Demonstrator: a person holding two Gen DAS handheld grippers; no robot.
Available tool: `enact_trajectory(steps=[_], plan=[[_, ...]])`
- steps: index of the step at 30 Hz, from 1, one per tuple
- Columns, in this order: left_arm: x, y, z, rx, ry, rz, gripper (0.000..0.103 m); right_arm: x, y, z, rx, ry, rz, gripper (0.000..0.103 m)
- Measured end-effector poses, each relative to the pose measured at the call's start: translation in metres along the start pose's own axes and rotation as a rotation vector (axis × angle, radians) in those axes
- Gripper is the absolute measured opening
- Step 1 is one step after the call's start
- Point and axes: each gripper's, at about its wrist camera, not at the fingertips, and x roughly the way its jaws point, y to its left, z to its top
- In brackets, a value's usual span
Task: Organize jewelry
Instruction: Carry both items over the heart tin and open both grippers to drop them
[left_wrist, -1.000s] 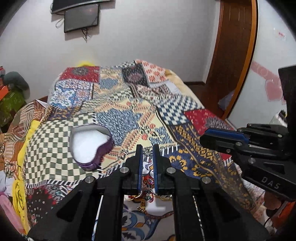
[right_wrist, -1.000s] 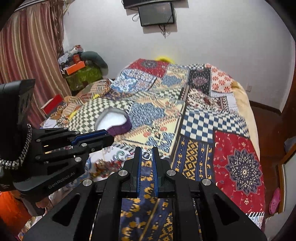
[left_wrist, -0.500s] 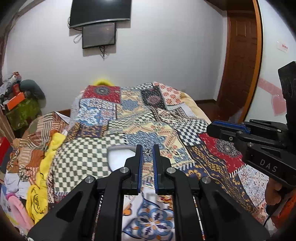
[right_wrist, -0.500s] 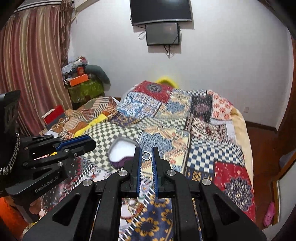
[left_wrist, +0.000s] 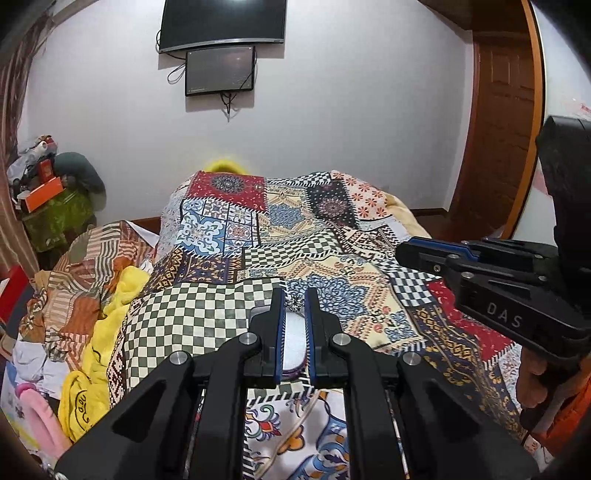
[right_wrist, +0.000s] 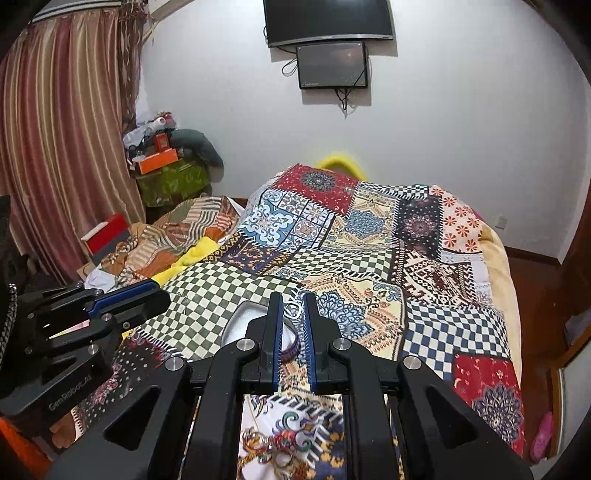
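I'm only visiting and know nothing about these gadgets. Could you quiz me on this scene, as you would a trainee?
1. True or false: the left gripper is empty.
2. Which container sits on the quilt near the gripper tips? A heart-shaped box; B plate; C bucket.
3. How many grippers, counting the right gripper, pinch a piece of jewelry?

Key: 1 false, it pinches a sparkly piece. 2 A. 3 two; the right one holds a silver loop.
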Motion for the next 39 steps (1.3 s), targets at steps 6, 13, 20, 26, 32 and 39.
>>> enact_trajectory(steps=[6,13,20,26,32,39], plan=[[0.025,0.01,-0.003,-0.011,0.027,0.016,0.009,0.025,0.008,0.006,-0.036,0.045,0.023,0.009],[0.057,0.021,-0.009,-0.03,0.07,0.018,0.009,0.057,0.009,0.008,-0.054,0.115,0.06,0.009],[0.086,0.031,-0.021,-0.058,0.141,-0.024,0.009,0.096,0.006,-0.004,-0.048,0.228,0.107,0.009],[0.106,0.033,-0.034,-0.057,0.201,-0.045,0.009,0.124,-0.001,-0.015,-0.032,0.336,0.168,0.009],[0.119,0.033,-0.043,-0.057,0.238,-0.067,0.009,0.137,-0.004,-0.016,-0.04,0.376,0.197,0.009],[0.124,0.035,-0.046,-0.07,0.255,-0.077,0.009,0.146,0.0,-0.018,-0.054,0.408,0.217,0.009]])
